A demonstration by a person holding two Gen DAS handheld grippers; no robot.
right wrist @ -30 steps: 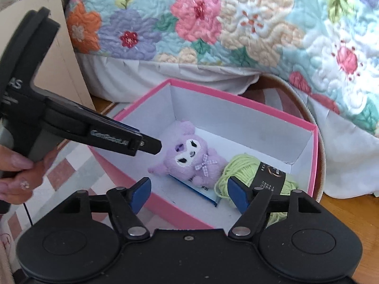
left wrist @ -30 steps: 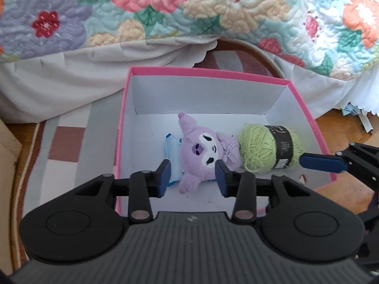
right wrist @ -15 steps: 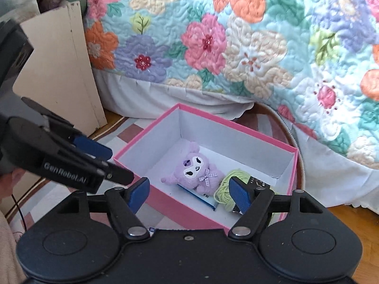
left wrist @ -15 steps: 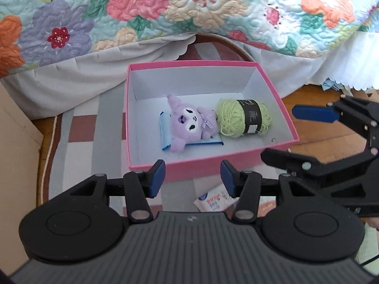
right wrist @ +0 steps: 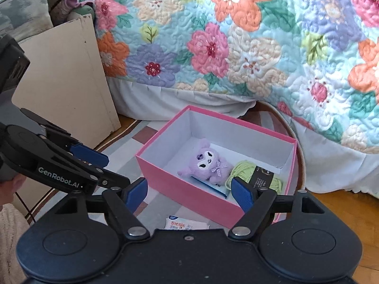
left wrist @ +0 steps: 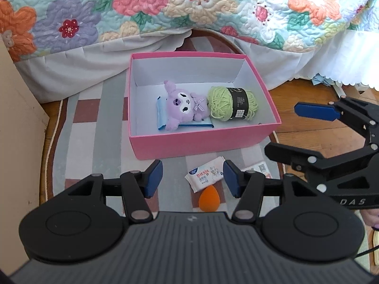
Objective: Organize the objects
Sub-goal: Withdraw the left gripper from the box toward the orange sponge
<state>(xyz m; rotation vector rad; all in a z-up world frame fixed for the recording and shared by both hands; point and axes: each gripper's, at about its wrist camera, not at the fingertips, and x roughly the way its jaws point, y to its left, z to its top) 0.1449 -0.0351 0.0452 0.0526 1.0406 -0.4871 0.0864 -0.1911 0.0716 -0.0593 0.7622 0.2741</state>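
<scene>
A pink box point(left wrist: 203, 144) point(right wrist: 182, 187) sits on a striped rug and holds a purple plush toy point(left wrist: 182, 105) point(right wrist: 208, 162), a green yarn ball point(left wrist: 233, 104) point(right wrist: 245, 170) and a blue packet point(left wrist: 161, 113) under the plush. In front of the box lie a white tissue pack point(left wrist: 206, 172) point(right wrist: 184, 224), an orange teardrop sponge point(left wrist: 208, 198) and a white card point(left wrist: 259, 168). My left gripper point(left wrist: 192, 179) hovers above these loose items, its jaws opening with nothing between them. My right gripper point(right wrist: 189, 194) is off the box's near edge, jaws opening and empty.
A bed with a floral quilt point(left wrist: 189, 7) and white skirt stands just behind the box. A beige board point(right wrist: 64, 75) leans at the left. Wooden floor point(left wrist: 308, 90) lies to the right of the rug point(left wrist: 94, 127). A person's hand point(right wrist: 11, 184) grips the left tool.
Both grippers pulled back and up from the box and widened. The plush and yarn stayed in the box; the tissue pack, sponge and card came into view.
</scene>
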